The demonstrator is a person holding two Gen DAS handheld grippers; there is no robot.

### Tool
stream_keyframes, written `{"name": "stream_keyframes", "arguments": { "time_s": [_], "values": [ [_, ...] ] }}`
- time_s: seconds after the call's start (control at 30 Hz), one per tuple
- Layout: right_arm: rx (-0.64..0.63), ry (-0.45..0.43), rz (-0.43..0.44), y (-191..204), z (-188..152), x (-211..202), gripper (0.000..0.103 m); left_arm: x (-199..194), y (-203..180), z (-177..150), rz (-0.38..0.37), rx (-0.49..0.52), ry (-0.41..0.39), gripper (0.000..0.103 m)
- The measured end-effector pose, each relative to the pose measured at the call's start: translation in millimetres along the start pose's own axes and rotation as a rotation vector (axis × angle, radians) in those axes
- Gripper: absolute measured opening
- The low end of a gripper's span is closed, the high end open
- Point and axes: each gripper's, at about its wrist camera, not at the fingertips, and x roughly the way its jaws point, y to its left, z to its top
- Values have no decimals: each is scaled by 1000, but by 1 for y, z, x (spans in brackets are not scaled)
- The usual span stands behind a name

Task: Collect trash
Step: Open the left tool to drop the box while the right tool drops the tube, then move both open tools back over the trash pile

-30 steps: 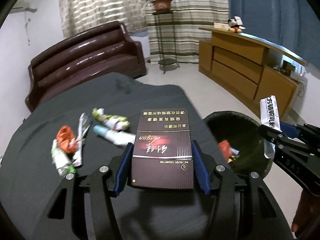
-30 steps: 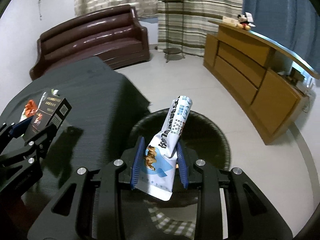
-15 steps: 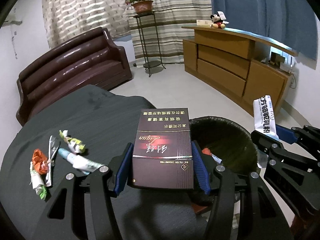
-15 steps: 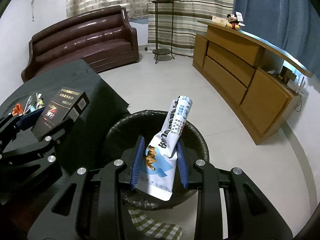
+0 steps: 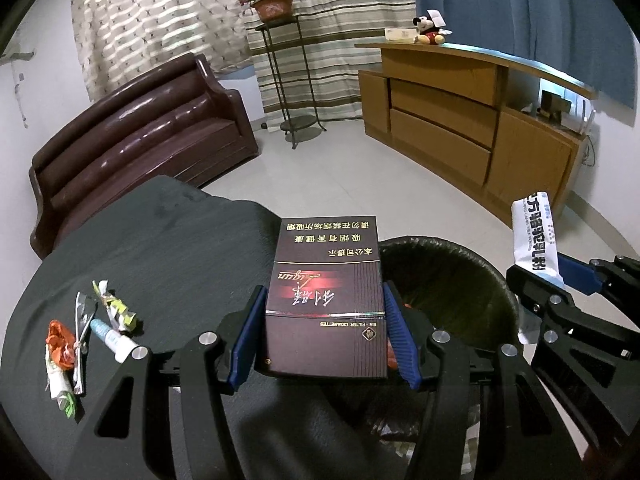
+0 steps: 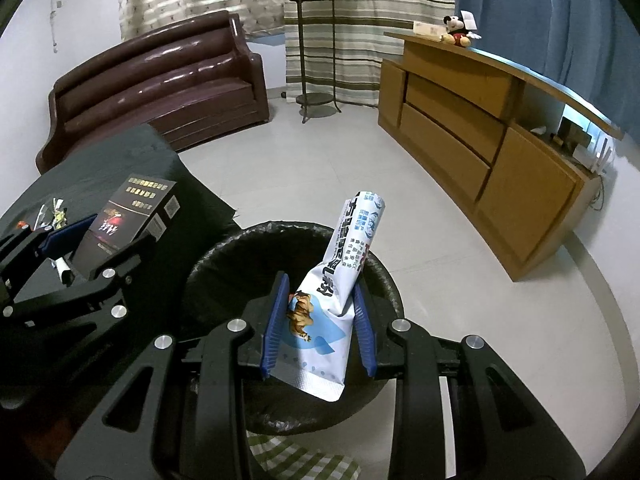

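My left gripper (image 5: 324,336) is shut on a dark maroon cigarette box (image 5: 326,300), held at the table's right edge beside the black-lined trash bin (image 5: 452,280). My right gripper (image 6: 320,316) is shut on a white and blue snack wrapper (image 6: 340,292), held upright over the bin (image 6: 224,264). The wrapper also shows in the left wrist view (image 5: 536,244), and the box in the right wrist view (image 6: 128,216). Several wrappers (image 5: 92,332) lie on the dark tablecloth (image 5: 168,248) at the left.
A brown leather sofa (image 5: 136,136) stands behind the table. A wooden sideboard (image 5: 460,120) runs along the right wall. A metal plant stand (image 5: 288,80) is by the curtains. Light tiled floor (image 6: 320,168) surrounds the bin.
Both grippers have moved right, away from the table toward the bin, each still holding its item. The loose wrappers now lie farther left in the left wrist view.
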Motion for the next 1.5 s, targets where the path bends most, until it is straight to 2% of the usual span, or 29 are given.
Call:
{"name": "stream_keyframes", "arguments": {
  "time_s": [0.27, 0.4, 0.77, 1.17, 1.5],
  "values": [
    [24, 12, 22, -6, 2, 10, 32, 10, -5, 1, -6, 11, 35, 58],
    [42, 20, 30, -10, 2, 13, 33, 10, -6, 1, 0, 9, 38, 66],
    [54, 19, 29, -12, 2, 13, 34, 9, -5, 4, 5, 2, 42, 69],
    [62, 14, 23, -18, 1, 11, 48, 7, 0, 5, 7, -19, 34, 69],
    [57, 1, 21, -7, -1, 3, 51, -2, 11, 3, 14, -40, 18, 69]
  ]
}}
